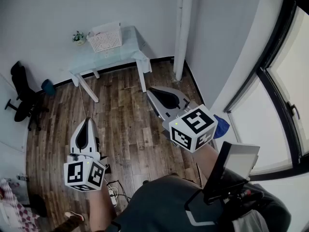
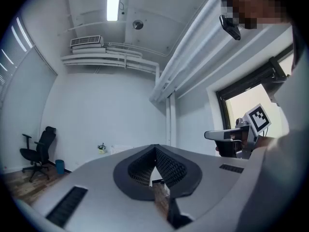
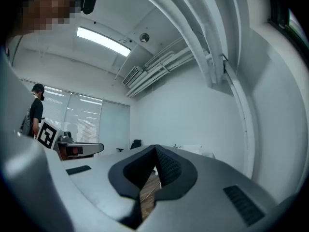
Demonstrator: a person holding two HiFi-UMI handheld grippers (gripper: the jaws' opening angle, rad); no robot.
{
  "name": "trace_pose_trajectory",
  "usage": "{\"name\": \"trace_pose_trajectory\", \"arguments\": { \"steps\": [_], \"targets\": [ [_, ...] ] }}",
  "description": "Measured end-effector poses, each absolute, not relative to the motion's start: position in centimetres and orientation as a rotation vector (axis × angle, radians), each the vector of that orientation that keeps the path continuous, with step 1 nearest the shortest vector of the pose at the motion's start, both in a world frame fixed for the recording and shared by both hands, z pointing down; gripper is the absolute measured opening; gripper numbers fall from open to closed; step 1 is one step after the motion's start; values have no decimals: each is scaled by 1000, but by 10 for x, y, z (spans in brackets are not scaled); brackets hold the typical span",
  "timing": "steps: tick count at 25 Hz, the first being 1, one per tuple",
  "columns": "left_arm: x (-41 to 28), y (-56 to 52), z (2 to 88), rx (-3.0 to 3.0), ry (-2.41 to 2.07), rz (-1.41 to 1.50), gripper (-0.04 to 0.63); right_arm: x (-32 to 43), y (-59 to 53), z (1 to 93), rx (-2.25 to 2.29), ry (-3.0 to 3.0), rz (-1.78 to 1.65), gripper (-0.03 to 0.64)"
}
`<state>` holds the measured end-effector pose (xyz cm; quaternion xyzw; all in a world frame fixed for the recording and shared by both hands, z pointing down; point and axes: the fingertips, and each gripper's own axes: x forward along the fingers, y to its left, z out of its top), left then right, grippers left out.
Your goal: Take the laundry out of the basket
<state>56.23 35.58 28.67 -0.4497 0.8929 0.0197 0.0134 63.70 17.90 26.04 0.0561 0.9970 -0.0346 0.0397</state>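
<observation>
Wood of a dark brown makes up the plank floor (image 1: 128,124) under the person, who holds both tools level and pointing toward 12 o'clock. The left gripper (image 1: 88,120), a grey hand-held tool with black ribbed pads, sits at about 8 o'clock in the head view; its own view shows the left gripper (image 2: 155,147) clenched, tips meeting with nothing held, only floor showing through the gap below them. The right gripper (image 1: 150,91) of the same make lies at about 4 o'clock, further forward; the right gripper (image 3: 155,148) is likewise clamped tight on nothing.

The white lattice plastic basket (image 1: 105,39) stands well apart from both tools, at 11 o'clock, on the far left part of a small table draped in pale blue-green cloth (image 1: 123,52) against the wall. The laundry (image 1: 107,28) shows only as a pale fold above the basket's rim, too small to make out further. Just beside the basket at its 9 o'clock is a little potted green plant (image 1: 78,36). At 10 o'clock a black office swivel chair (image 1: 21,96) stands by the wall with a blue round bin (image 1: 48,87) next to it. A white upright pipe (image 1: 182,30) runs down the corner at 1 o'clock, and a dark-framed window (image 1: 282,88) fills the 3 o'clock side. A white power strip with cables (image 1: 114,193) lies on the floor near the person's feet
</observation>
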Motion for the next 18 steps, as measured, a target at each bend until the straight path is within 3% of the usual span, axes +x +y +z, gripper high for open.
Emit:
{"name": "trace_pose_trajectory", "arguments": {
  "steps": [18],
  "targets": [
    [540, 385, 303, -1399, 2829, 53, 8, 599, 206, 261, 183, 3056, -40, 14]
  ]
}}
